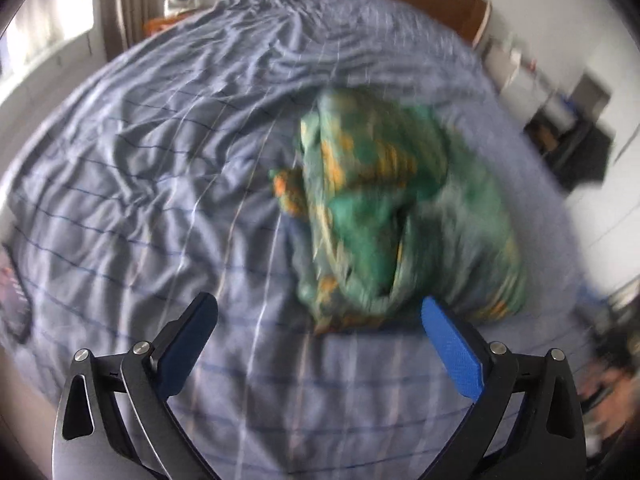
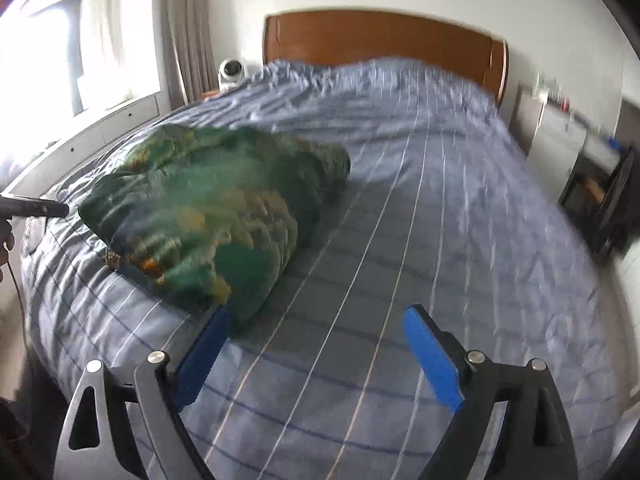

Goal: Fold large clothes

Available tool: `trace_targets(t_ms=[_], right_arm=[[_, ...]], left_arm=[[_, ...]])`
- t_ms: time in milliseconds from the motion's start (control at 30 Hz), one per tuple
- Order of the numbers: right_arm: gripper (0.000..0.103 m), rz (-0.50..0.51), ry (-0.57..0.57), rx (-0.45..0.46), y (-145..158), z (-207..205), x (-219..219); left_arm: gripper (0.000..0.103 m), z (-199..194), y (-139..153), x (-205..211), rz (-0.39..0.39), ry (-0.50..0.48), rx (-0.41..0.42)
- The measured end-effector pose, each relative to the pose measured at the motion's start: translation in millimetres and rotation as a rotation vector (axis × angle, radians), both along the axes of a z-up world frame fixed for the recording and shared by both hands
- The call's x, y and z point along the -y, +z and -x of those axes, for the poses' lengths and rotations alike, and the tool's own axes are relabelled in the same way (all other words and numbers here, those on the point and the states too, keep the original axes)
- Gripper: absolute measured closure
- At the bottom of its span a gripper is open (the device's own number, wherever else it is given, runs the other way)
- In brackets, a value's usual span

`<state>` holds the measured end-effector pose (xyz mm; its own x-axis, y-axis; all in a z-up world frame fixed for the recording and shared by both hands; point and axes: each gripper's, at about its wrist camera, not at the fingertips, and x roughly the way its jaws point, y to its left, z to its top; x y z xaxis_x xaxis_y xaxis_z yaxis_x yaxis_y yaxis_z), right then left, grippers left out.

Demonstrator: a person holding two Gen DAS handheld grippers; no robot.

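A bunched green garment with orange and yellow print [image 1: 384, 208] lies in a heap on the blue striped bedspread [image 1: 140, 184]. My left gripper [image 1: 318, 312] hovers open just in front of the heap, nothing between its blue pads. In the right wrist view the same garment [image 2: 208, 208] sits left of centre on the bedspread [image 2: 440, 220]. My right gripper [image 2: 316, 324] is open over bare bedspread, and its left pad [image 2: 212, 336] is close to the garment's near edge. The left wrist picture is blurred.
A wooden headboard [image 2: 380, 36] closes the far end of the bed. A white round device [image 2: 231, 72] stands on a bedside table by the curtain and window. Shelves and dark furniture [image 2: 600, 200] line the right wall. A dark tool tip [image 2: 36, 206] shows at the left edge.
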<state>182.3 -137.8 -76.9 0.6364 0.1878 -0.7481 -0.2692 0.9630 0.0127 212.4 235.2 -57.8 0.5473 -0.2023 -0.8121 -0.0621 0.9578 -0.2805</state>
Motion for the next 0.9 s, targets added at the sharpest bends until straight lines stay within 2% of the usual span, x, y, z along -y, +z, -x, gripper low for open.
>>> trace_targets(t_ms=[100,167,267,333,400,467,633,733,900], right_arm=[[0.012,-0.115,0.011,-0.079,-3.7,-13.0,3.1],[0.012,-0.203,0.029,-0.103,-2.2,-23.6,2.2],[0.012,-0.358,0.033,-0.155,-4.5,-49.7,2.1],[0.012,-0.439,0.021,-0.218,-14.3,-70.6,2.5],[0.012,-0.497,0.004,-0.282,-30.7,-91.6,3.0],[0.012,-0.55,0.016,-0.326,-46.0,-105.3,-0.6],[0.012,-0.661,0.045,-0.416,-85.2,-128.9,-8.2],[0.012,-0.69,0.054,-0.453,-105.3,-134.2,-16.9],[0.01,-0.822,0.094,-0.513,-134.6,-144.6,-31.9]], left_arm=[[0.001,-31.5,3.9,-9.4,0.108,-0.034,0.037],[0.001,-64.6,-9.3,-7.7,0.174,-0.08,0.01],[0.001,-101.2,-50.9,-3.5,0.244,-0.09,-0.097],[0.001,-112.8,-78.0,-1.5,0.259,-0.094,-0.155],[0.0,-115.2,-95.1,-4.0,0.279,-0.084,-0.171],[0.0,-115.4,-106.5,-7.9,0.344,-0.083,-0.176],[0.0,-117.2,-132.8,-9.8,0.448,-0.102,-0.19],[0.0,-114.9,-154.1,-16.1,0.567,-0.096,-0.195],[0.0,-114.8,-158.1,-8.7,0.572,-0.106,-0.17]])
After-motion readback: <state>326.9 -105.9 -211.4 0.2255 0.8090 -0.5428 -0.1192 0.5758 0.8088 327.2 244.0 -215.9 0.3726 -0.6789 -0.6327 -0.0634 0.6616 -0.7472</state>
